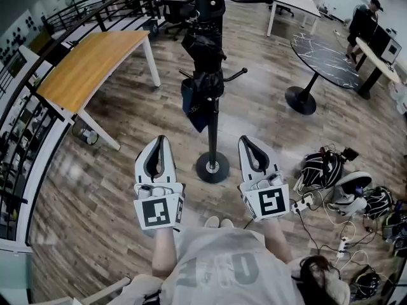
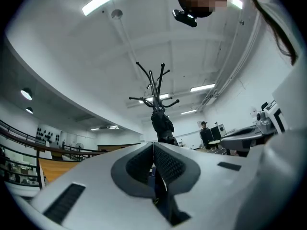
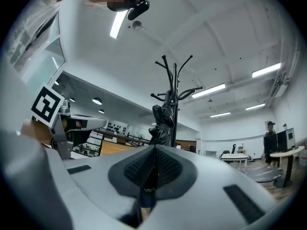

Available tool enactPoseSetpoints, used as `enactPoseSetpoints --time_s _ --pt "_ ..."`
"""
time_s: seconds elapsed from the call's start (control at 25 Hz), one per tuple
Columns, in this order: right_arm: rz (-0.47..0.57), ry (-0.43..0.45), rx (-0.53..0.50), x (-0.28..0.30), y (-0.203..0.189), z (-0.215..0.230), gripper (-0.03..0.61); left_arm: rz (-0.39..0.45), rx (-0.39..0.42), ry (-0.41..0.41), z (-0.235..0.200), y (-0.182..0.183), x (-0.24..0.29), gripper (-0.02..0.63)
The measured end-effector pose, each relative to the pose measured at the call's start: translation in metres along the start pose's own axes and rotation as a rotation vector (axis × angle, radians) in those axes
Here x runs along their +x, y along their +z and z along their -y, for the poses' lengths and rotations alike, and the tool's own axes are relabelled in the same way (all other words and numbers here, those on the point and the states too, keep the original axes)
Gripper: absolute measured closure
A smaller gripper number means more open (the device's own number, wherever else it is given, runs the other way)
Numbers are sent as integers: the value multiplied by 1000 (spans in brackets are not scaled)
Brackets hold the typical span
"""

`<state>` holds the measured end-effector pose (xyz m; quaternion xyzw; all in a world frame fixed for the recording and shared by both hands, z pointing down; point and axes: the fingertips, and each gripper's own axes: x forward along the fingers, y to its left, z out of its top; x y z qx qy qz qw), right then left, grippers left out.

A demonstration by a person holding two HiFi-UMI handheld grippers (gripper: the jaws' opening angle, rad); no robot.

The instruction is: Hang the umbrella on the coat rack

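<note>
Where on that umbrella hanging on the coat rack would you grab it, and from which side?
Probably mid-length, where the folded cloth of the umbrella bunches narrow enough to pinch. Come from the near left: it hangs upright against the pole of the coat rack on that side, so pole and hooks stay behind it. Its handle can't be made out.

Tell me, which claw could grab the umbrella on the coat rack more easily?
Probably the left. The umbrella hangs on the left side of the coat rack pole, nearer the left claw. The right claw would have the pole in its way. Both claws are shut and empty.
</note>
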<state>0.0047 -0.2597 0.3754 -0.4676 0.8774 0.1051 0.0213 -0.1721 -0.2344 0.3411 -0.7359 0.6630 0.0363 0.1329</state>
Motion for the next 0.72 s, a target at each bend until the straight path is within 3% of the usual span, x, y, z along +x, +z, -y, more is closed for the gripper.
enactPoseSetpoints --time_s 0.4,0.72 --pt "-30 24 41 2 -11 -1 548 -15 -42 -27 6 -8 10 586" --pt "-40 5 62 3 -17 6 548 -29 -3 -55 15 -9 21 586"
